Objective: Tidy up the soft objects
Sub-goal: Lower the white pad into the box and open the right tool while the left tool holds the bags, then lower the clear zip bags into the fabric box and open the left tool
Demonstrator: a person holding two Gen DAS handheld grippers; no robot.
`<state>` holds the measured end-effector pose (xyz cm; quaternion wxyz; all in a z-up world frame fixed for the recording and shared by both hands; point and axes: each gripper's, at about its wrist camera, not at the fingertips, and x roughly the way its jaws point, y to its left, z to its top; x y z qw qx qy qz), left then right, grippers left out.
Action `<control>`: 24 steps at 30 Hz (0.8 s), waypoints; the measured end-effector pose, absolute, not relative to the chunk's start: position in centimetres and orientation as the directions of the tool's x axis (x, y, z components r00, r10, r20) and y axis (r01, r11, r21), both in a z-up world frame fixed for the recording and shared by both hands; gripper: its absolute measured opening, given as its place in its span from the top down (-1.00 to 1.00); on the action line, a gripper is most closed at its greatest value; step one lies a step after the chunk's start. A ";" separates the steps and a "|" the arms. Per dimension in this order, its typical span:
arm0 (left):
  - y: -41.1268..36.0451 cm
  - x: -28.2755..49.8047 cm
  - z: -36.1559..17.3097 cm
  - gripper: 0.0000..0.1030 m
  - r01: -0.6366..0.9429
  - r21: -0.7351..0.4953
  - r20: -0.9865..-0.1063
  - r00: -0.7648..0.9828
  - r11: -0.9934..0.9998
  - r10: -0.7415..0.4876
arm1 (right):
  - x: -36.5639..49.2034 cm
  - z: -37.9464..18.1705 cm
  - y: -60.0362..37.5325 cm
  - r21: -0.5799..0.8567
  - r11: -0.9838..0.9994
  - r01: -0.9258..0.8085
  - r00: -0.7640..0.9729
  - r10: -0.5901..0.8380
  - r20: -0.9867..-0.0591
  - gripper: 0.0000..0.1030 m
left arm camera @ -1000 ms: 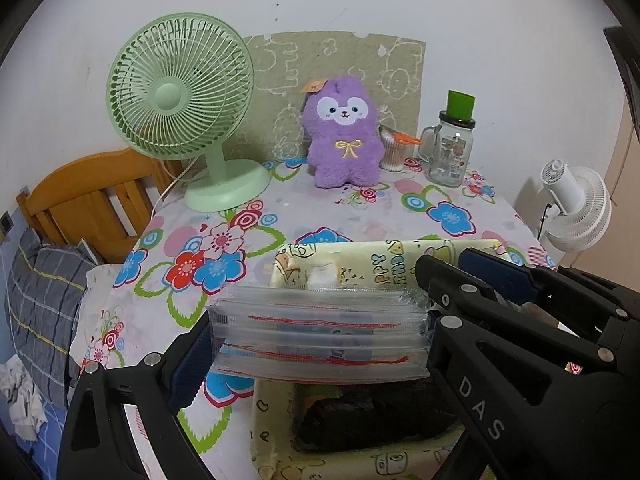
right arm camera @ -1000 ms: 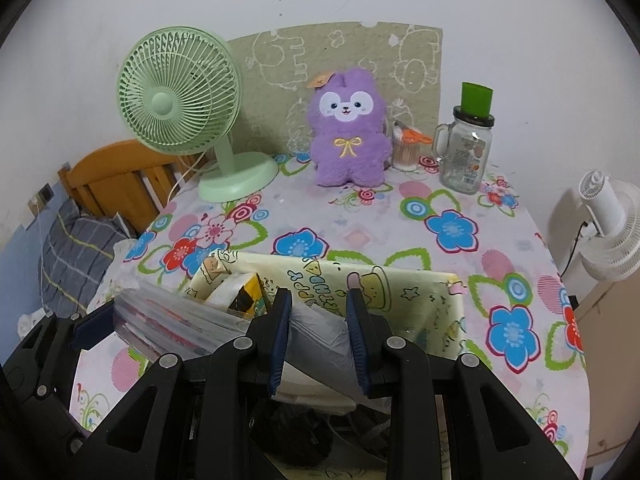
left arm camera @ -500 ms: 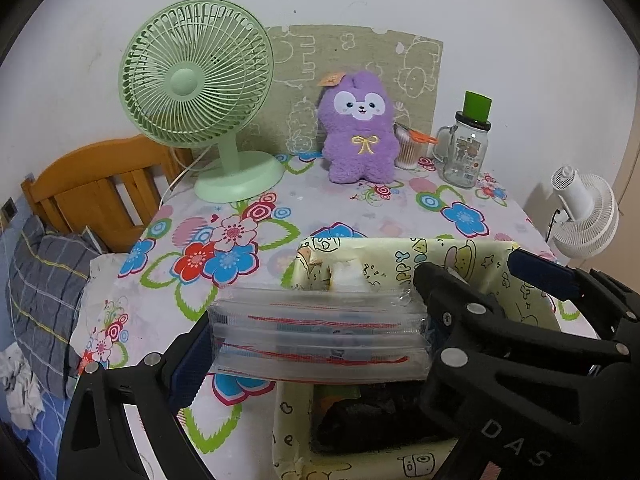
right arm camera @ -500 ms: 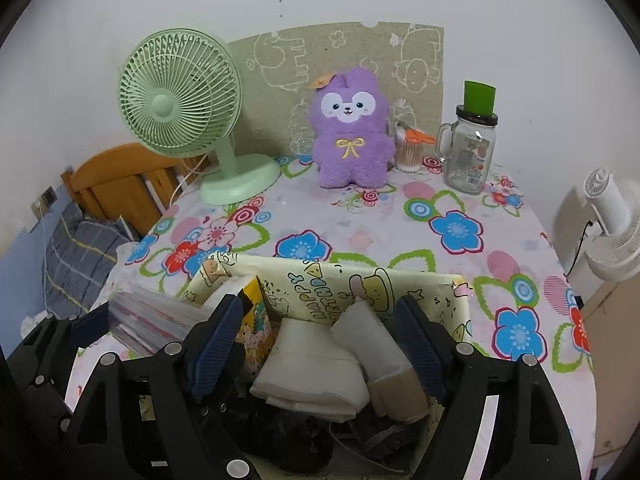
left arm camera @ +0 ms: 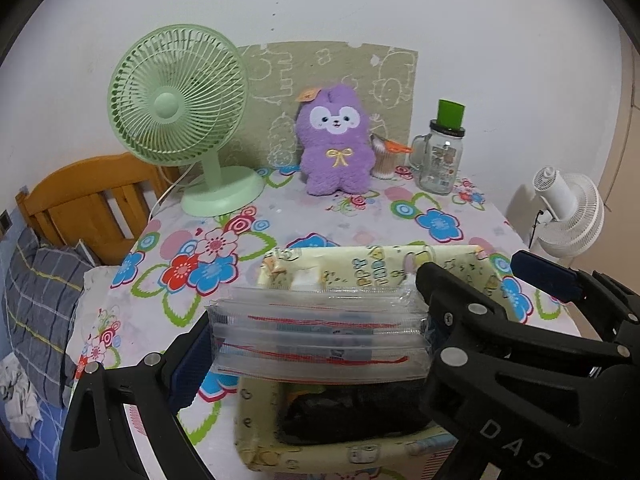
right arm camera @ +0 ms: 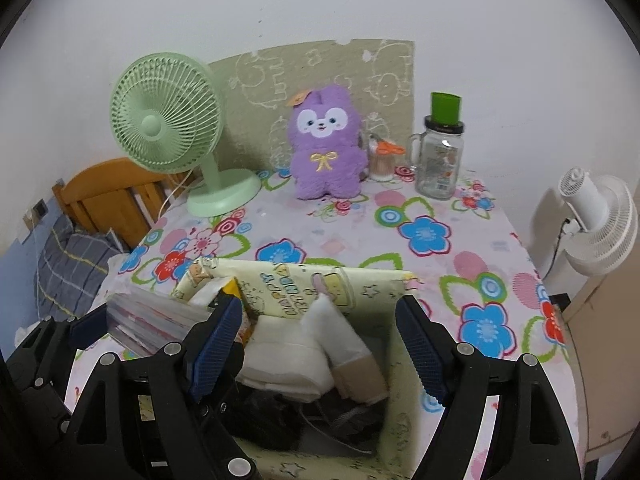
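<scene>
The yellow box (right arm camera: pixel 320 284) with cartoon drawings stands at the near side of the table with the flower cloth (right arm camera: pixel 424 236), and all places here are given from this box. On its far inner wall the printed words read "HAPPY BIRTHDAY", partly covered. Inside the box lie a folded white cloth (right arm camera: pixel 284 364), a white and beige rolled sock (right arm camera: pixel 352 356) touching it on the right, and dark soft things (right arm camera: pixel 272 416) under them.

The right gripper (right arm camera: pixel 320 344) hangs over the box with its jaws wide; they have just been opening, and the white cloth and the sock lie below and between them, with no pad pressing on them. In the left wrist view the letters "DAS" can be read on the black body of this gripper.

The left gripper (left arm camera: pixel 316 334) is at the left edge of the box, and its jaws are closed on a stack of clear zip bags (left arm camera: pixel 318 332) with red seal lines. The stack is held flat above the left rim of the box.

Behind the box, at the far side of the table, stand a green fan (left arm camera: pixel 180 120), a purple plush toy (left arm camera: pixel 336 144) with a yellow bow, and a glass jar (left arm camera: pixel 440 156) with a green lid; its label is too small to read
</scene>
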<state>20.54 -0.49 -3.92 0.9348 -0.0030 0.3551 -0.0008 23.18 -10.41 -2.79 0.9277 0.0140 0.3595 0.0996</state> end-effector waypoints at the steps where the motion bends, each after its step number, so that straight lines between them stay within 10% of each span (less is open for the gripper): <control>1: -0.8 20.6 -3.9 -0.90 0.004 -0.005 -0.663 0.748 1.000 -0.006 | 23.1 -2.7 -10.7 0.098 0.980 -0.170 0.723 0.192 -0.663 -0.59; 24: -5.2 22.7 -6.0 -0.99 0.118 -0.057 -0.696 0.707 0.991 -0.125 | 23.5 -4.5 -15.3 0.106 0.991 -0.082 0.709 0.133 -0.693 -0.59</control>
